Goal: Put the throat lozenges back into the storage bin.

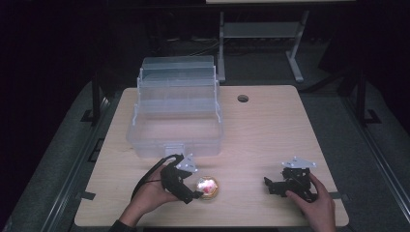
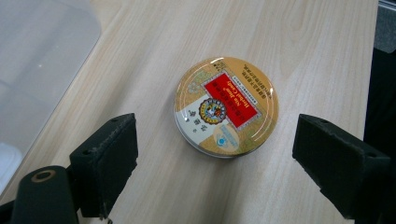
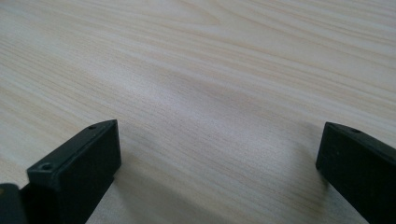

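Observation:
A small round tin (image 1: 207, 187) with a gold rim and a red label lies flat on the wooden table (image 1: 261, 125) near its front edge. In the left gripper view the tin (image 2: 226, 106) sits just beyond and between the two black jaws, untouched. My left gripper (image 1: 193, 193) is open, close to the tin's left side. My right gripper (image 1: 269, 186) rests at the front right, open, with bare wood between its jaws (image 3: 219, 149). A hand holds each gripper.
A clear plastic tiered box (image 1: 176, 108) stands open at the table's back left, its front latch just behind my left gripper. Its corner (image 2: 42, 70) shows at the left. A cable hole (image 1: 242, 98) lies behind the middle. Dark floor surrounds the table.

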A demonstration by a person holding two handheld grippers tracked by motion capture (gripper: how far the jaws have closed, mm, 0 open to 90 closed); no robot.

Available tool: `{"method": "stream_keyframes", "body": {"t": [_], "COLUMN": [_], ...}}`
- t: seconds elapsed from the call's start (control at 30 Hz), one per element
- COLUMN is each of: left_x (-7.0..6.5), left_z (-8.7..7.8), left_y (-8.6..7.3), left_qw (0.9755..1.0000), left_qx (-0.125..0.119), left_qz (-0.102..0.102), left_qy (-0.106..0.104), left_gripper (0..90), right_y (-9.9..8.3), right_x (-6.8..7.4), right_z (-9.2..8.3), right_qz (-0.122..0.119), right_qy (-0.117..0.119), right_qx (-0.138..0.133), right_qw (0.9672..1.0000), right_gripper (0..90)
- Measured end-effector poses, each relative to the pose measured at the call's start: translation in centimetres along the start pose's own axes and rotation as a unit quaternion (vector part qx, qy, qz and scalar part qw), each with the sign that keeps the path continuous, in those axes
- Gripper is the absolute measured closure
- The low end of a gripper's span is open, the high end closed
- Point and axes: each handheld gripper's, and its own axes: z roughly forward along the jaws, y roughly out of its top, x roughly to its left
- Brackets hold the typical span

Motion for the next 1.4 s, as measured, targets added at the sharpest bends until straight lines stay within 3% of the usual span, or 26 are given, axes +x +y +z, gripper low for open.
{"method": "stream_keyframes", "body": {"t": [0.6,0.67,1.1,1.4], "left_x": [-0.1,-0.1,-0.4,-0.6], "left_z": [1.5,1.7,3.1,4.2], "left_y": [1.6,1.8,3.1,3.4], "left_qw": [0.9996,0.9991,0.9979,0.9956], "left_qx": [0.022,0.033,0.051,0.078], "left_qz": [0.016,0.022,0.036,0.046], "left_qy": [-0.012,-0.015,-0.018,-0.024], "left_gripper": [13.1,12.9,12.0,11.9], "right_y": [0.0,0.0,0.0,0.0], "right_x": [0.0,0.0,0.0,0.0], "right_z": [0.0,0.0,0.0,0.0], "right_qz": [0.0,0.0,0.0,0.0], "right_qy": [0.0,0.0,0.0,0.0], "right_qx": [0.0,0.0,0.0,0.0], "right_qw": [1.0,1.0,1.0,1.0], "right_gripper": [0.0,0.0,0.0,0.0]}}
